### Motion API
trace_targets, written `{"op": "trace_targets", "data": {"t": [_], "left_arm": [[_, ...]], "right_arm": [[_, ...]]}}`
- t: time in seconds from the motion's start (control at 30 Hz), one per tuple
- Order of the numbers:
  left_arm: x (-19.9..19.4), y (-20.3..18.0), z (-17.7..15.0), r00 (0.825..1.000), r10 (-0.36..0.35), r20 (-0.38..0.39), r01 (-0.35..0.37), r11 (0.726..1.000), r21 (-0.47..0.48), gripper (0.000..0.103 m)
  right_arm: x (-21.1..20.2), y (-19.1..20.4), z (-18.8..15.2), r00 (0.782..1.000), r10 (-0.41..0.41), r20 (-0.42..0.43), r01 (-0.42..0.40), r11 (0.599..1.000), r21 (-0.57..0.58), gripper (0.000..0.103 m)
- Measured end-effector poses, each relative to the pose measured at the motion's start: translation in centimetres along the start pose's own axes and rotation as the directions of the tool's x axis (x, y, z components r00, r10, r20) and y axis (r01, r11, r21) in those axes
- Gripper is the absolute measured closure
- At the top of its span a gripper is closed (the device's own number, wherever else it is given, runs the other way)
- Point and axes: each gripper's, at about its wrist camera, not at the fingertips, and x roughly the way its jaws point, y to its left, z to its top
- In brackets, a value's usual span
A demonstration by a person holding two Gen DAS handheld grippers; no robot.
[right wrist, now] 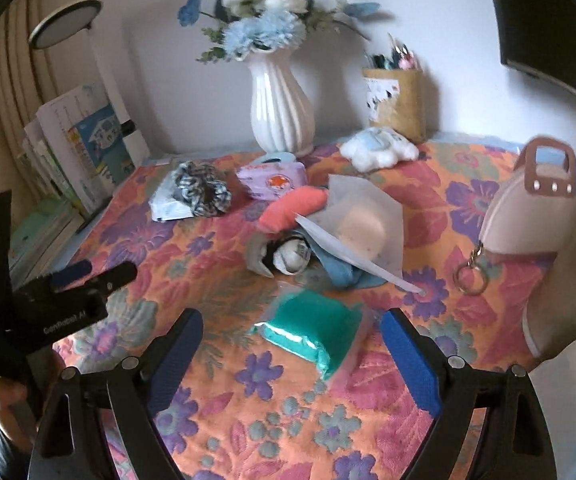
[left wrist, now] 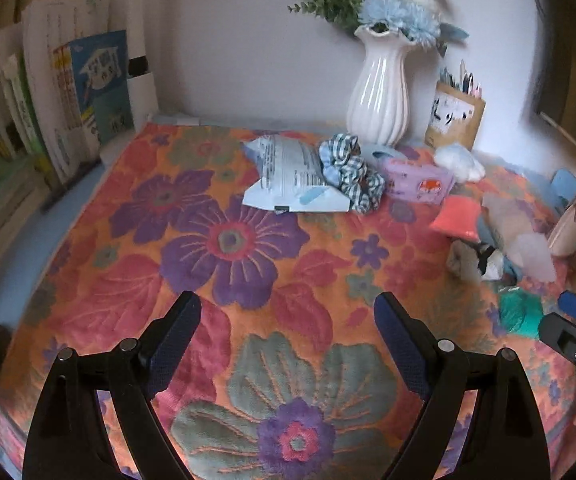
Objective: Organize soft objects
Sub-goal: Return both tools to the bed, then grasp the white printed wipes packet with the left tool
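Observation:
Soft things lie on a floral cloth (right wrist: pixel 247 400). A teal packed cloth (right wrist: pixel 312 332) lies low between the fingers of my right gripper (right wrist: pixel 292 320), which is open and not touching it. Behind it are rolled socks (right wrist: pixel 288 258), a blue cloth (right wrist: pixel 340 272), a translucent bag (right wrist: pixel 368 224), a coral pouch (right wrist: pixel 292 208), a purple tissue pack (right wrist: pixel 271 180), a checked scrunchie (right wrist: pixel 201 188) on a white packet (right wrist: pixel 165 208), and a white plush cloud (right wrist: pixel 380 148). My left gripper (left wrist: pixel 288 304) is open over bare cloth, well short of the white packet (left wrist: pixel 292 176) and scrunchie (left wrist: pixel 352 176).
A white vase (right wrist: pixel 279 108) of blue flowers and a pen holder (right wrist: pixel 398 100) stand at the back wall. Books (left wrist: pixel 67 100) line the left side. A beige purse (right wrist: pixel 528 208) with a key ring stands at the right. A hand (right wrist: pixel 3 396) holds the left gripper.

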Motion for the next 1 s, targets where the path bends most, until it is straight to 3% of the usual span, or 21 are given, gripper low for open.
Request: {"op": "trace_targets", "data": {"t": [0.2,0.77,1.0], "left_arm": [[0.3,0.4,-0.2,1.000,0.000,-0.016,0.000,1.000,-0.026,0.015],[0.1,0.5,-0.1,1.000,0.013,-0.016,-0.013,1.000,-0.026,0.015],[-1.8,1.0,3.3,0.999,-0.015,-0.045,0.013,0.999,-0.035,0.015]], "right_arm": [[0.0,-1.4,0.0,1.000,0.024,-0.004,-0.023,0.998,0.061,0.013],[1.8,-1.4,-0.4,0.993,0.033,-0.110,-0.026,0.997,0.068,0.013],[2.2,-1.4,-0.3,0.991,0.027,-0.132,-0.019,0.998,0.061,0.013]]}}
